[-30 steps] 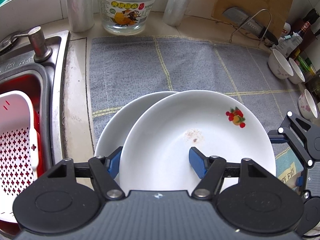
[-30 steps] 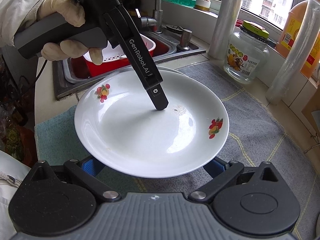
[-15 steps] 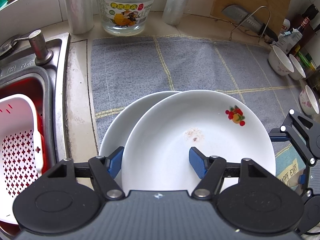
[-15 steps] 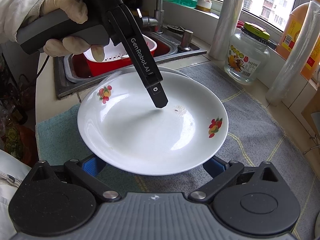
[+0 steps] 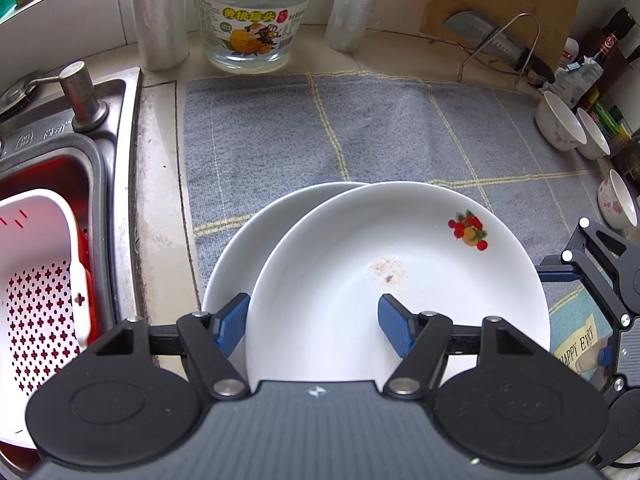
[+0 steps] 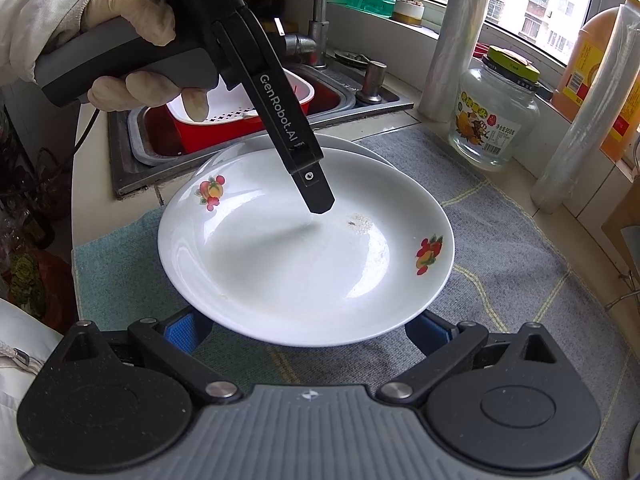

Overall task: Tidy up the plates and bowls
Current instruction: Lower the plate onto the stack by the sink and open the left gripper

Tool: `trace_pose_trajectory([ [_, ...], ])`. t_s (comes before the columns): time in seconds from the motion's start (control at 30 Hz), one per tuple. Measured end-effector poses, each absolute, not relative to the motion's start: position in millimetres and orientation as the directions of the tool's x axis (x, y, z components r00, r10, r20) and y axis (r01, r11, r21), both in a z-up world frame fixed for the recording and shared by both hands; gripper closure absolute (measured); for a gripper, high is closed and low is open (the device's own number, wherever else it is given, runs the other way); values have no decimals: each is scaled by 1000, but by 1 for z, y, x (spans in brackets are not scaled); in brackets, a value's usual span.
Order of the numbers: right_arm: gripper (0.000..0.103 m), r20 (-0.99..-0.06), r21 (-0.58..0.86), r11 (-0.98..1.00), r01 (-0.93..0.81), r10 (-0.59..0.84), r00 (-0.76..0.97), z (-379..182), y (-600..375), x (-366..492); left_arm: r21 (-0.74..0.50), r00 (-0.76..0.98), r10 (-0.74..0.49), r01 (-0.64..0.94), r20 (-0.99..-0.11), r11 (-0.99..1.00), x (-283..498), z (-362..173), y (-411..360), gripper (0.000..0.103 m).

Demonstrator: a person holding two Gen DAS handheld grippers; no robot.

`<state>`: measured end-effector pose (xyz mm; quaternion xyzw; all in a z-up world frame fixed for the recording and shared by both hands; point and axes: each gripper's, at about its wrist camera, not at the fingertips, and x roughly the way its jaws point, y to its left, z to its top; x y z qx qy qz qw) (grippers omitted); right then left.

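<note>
A white plate with fruit prints (image 5: 360, 280) lies askew on a second white plate (image 5: 240, 248), both on a grey mat (image 5: 360, 128). My left gripper (image 5: 313, 326) straddles the upper plate's near-left rim. One blue pad sits against the rim's outside, and the other finger (image 6: 316, 196) rests inside the plate (image 6: 300, 272). It is shut on that plate. My right gripper (image 6: 307, 330) is open, with its pads wide apart under the plate's near edge. Three small floral bowls (image 5: 558, 124) stand at the mat's far right.
On the left is a steel sink (image 5: 100, 140) holding a white perforated basket (image 5: 40, 280) in a red tub. A glass jar (image 5: 252, 20), film rolls (image 5: 160, 20), a cleaver on a wire rack (image 5: 500, 46) and bottles line the back. A gloved hand (image 6: 128, 24) holds the left gripper.
</note>
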<state>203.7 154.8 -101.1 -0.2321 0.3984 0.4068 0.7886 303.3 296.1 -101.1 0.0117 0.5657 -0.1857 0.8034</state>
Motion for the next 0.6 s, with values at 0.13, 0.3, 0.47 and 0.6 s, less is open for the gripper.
trace_pose_trajectory([
  [0.13,0,-818,-44,560,-827,455,351,-101,155,204,-197,290,-290,312,-912,930,303,-101,297,35],
  [0.3,0,-820,-48,561,-826,450,354,-101,155,204,-201,295,-296,312,-908,929,304,-99,299,35],
  [0.47,0,-822,-54,561,-826,445,356,-102,157,204,-210,305,-306,310,-902,927,303,-96,303,35],
  [0.6,0,-821,-50,564,-824,447,355,-102,156,205,-204,308,-304,319,-901,926,302,-96,302,35],
])
